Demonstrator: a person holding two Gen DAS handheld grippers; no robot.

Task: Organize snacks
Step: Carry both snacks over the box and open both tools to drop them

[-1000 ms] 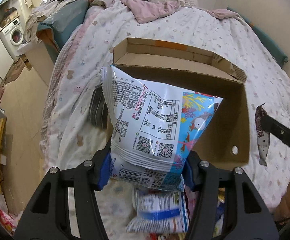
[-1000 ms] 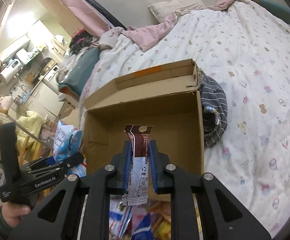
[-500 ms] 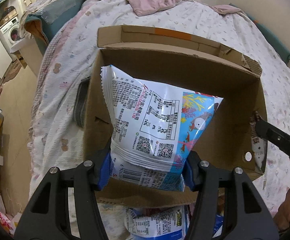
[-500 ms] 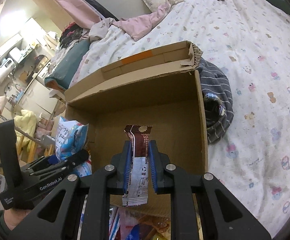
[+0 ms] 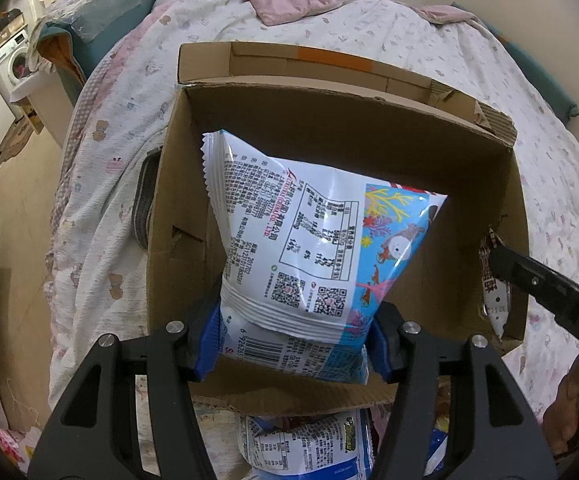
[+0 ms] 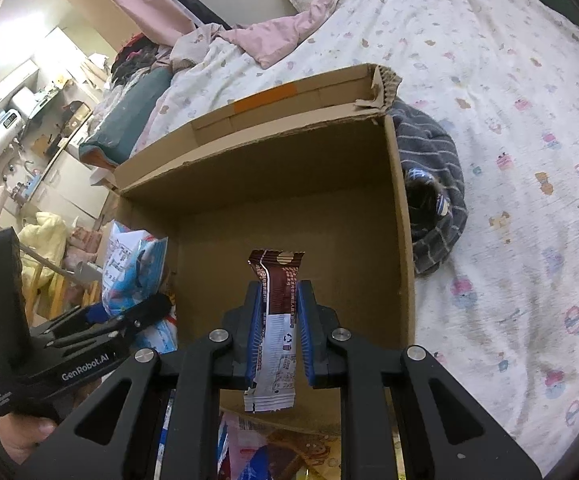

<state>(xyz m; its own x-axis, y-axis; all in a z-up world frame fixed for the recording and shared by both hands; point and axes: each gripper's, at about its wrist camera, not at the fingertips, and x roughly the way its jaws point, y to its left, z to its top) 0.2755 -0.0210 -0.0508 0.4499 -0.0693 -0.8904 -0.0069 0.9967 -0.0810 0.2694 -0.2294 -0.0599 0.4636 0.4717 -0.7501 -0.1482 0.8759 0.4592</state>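
Both grippers lowered: cardboard box (image 5: 353, 132), formerly beyond them, now surrounds both snacks. Left gripper (image 5: 289, 344), lower centre: jaws easing apart, blue chip bag (image 5: 313, 248) still between pads, over box interior for release. Right gripper (image 6: 277, 332): clamped on brown bar wrapper (image 6: 277, 292), poised above box floor.

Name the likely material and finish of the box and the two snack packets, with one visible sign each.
Box: matte brown corrugated cardboard; fluting shows at torn corners.
Blue-and-white bag: glossy plastic film, probably; glare, crimped zigzag edge.
Brown bar wrapper: thin printed film or foil; creased, crimped ends.
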